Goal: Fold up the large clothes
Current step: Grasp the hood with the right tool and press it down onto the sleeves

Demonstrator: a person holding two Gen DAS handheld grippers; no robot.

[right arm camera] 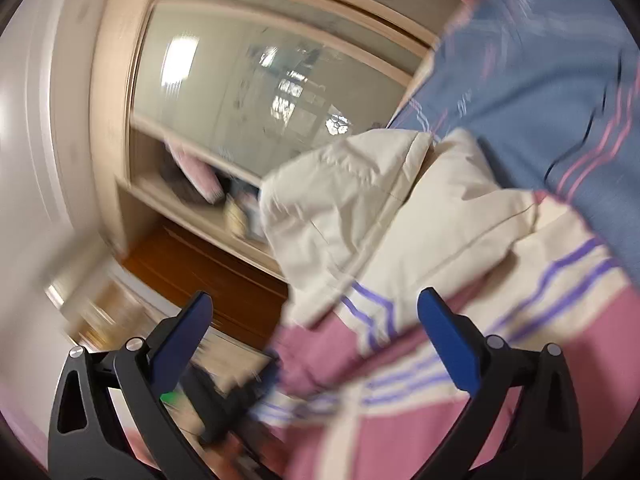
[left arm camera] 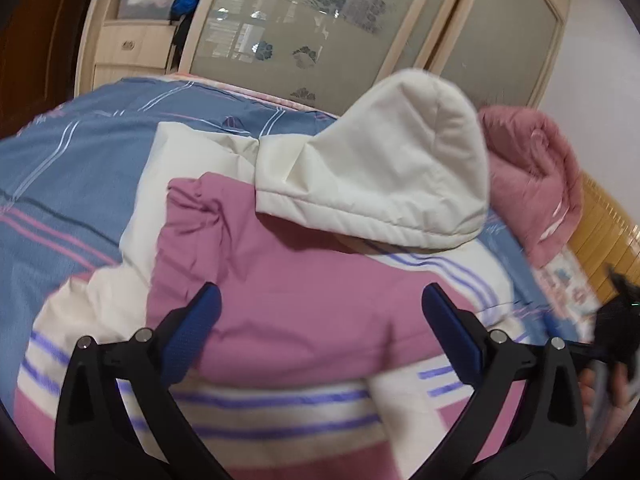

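A large hooded jacket (left arm camera: 288,304), pink and cream with purple stripes, lies on the bed. Its cream hood (left arm camera: 380,176) sits at the far end, and a pink sleeve is folded across the body. My left gripper (left arm camera: 320,320) is open just above the jacket's pink middle, holding nothing. In the right wrist view the jacket (right arm camera: 460,320) and its hood (right arm camera: 340,208) are blurred. My right gripper (right arm camera: 316,332) is open and empty over the jacket's edge. The other gripper (right arm camera: 240,400) shows dark and blurred low in that view.
The jacket lies on a blue striped bedsheet (left arm camera: 68,168). A pink padded garment (left arm camera: 532,180) is heaped at the far right of the bed. A wardrobe with frosted glass doors (left arm camera: 320,32) stands behind the bed. A wooden floor (right arm camera: 208,272) lies beside it.
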